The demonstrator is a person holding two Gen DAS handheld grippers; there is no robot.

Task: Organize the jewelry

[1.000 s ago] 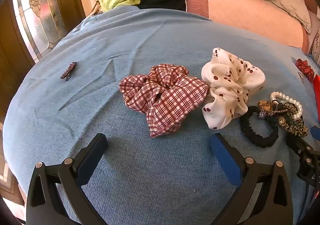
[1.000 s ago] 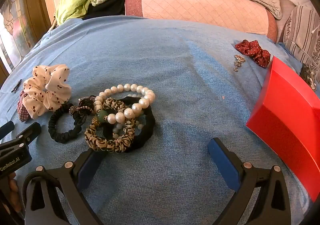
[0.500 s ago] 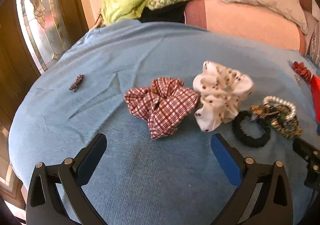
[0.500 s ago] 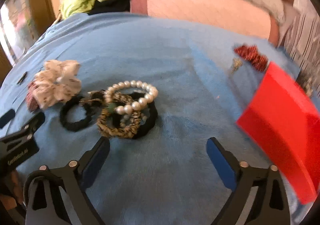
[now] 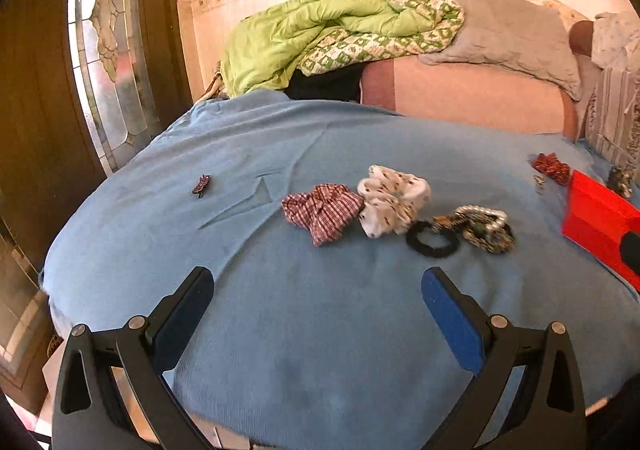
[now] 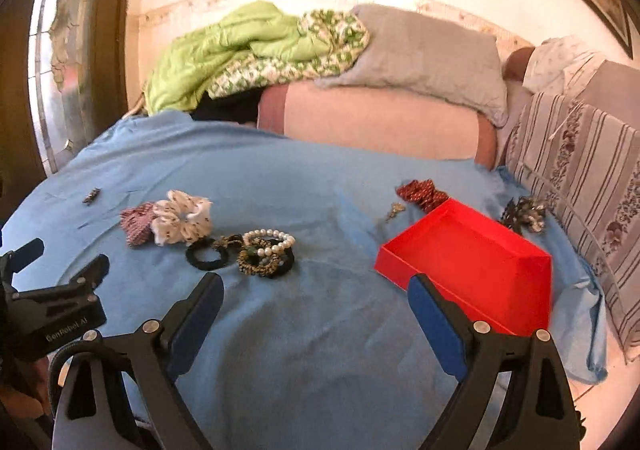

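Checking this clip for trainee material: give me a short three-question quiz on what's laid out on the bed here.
1. True or false: the red box already holds jewelry.
2. Which lies nearest the pearl bracelet? A) black hair tie B) small dark clip C) red patterned scrunchie
3. Fill in: both tongs, left and right, are ____.

Key: 1 false, it looks empty; 2 A; 3 open.

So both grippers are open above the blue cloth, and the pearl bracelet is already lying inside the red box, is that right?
Not quite. The red box is empty in the right wrist view. The pearl bracelet lies on the blue cloth, piled with the other bands to the left of the box. The rest holds: the left gripper and right gripper are both open above the cloth.
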